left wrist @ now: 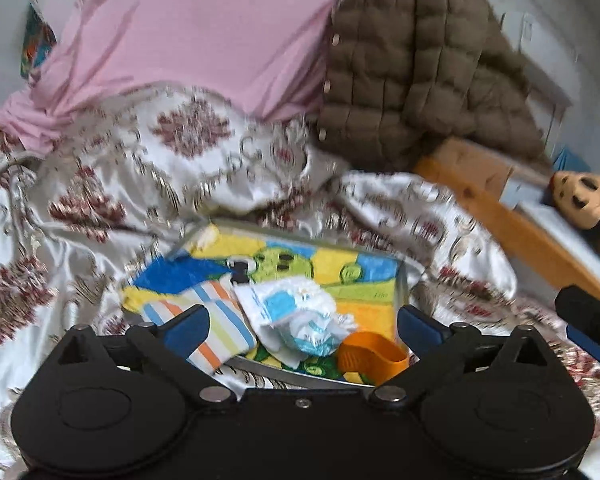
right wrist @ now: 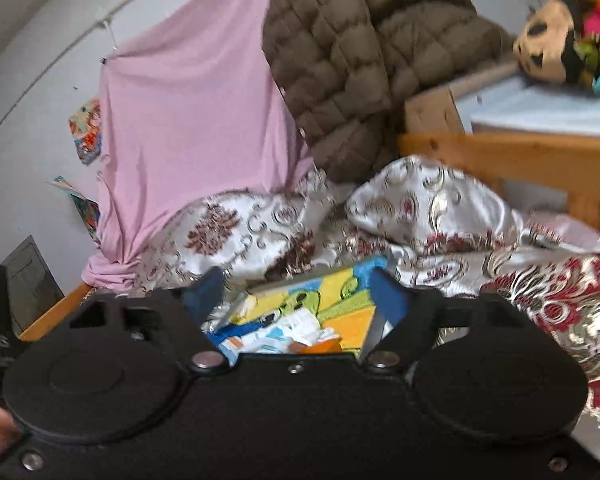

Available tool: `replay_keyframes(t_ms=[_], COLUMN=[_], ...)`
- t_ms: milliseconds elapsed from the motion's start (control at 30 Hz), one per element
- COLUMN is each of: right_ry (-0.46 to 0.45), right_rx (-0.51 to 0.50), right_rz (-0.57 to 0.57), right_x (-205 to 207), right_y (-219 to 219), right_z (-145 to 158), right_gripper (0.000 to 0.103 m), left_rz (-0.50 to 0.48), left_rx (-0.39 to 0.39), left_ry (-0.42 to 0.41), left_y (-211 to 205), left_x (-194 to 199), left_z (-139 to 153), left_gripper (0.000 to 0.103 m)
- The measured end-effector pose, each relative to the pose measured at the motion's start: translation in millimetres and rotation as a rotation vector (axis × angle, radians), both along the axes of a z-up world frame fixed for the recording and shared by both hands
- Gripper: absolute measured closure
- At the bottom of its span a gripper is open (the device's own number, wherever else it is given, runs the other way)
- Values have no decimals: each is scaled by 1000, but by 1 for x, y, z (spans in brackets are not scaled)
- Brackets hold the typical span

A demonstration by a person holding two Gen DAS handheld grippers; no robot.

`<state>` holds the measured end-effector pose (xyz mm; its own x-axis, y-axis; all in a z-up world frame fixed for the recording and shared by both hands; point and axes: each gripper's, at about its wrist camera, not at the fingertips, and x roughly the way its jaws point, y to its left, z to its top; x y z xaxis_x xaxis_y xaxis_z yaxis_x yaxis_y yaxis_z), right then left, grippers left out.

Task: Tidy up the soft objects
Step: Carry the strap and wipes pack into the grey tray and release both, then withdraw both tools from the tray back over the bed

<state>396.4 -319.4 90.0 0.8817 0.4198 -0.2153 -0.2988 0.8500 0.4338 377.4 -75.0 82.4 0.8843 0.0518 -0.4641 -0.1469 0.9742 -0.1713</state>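
Left wrist view: the left claw [left wrist: 302, 320] hangs wide open, gripping nothing, right over a shallow tray lined with a bright cartoon-print towel [left wrist: 300, 264]. In it, a crumpled white-and-blue diaper [left wrist: 300, 316] sits dead centre, a striped cloth [left wrist: 220, 324] at 9 o'clock, an orange plastic scoop [left wrist: 370, 356] at 5.

Right wrist view: the right claw [right wrist: 296, 292] is also spread and empty, same towel [right wrist: 340, 300] just ahead, brown quilted jacket [right wrist: 360, 60] at 12.
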Motion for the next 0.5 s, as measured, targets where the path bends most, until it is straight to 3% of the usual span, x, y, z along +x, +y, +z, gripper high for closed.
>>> replay_keyframes(t_ms=[200, 500], right_ry=[-87, -249], right_rx=[-40, -61], right_rz=[7, -15], right_x=[-43, -109], right_y=[10, 32], right_z=[16, 25], right_gripper=[1, 1], left_rz=[-28, -8], left_rx=[64, 58], left_ry=[-92, -160], left_y=[6, 32], left_x=[-60, -141], left_z=[21, 24], left_gripper=[1, 1])
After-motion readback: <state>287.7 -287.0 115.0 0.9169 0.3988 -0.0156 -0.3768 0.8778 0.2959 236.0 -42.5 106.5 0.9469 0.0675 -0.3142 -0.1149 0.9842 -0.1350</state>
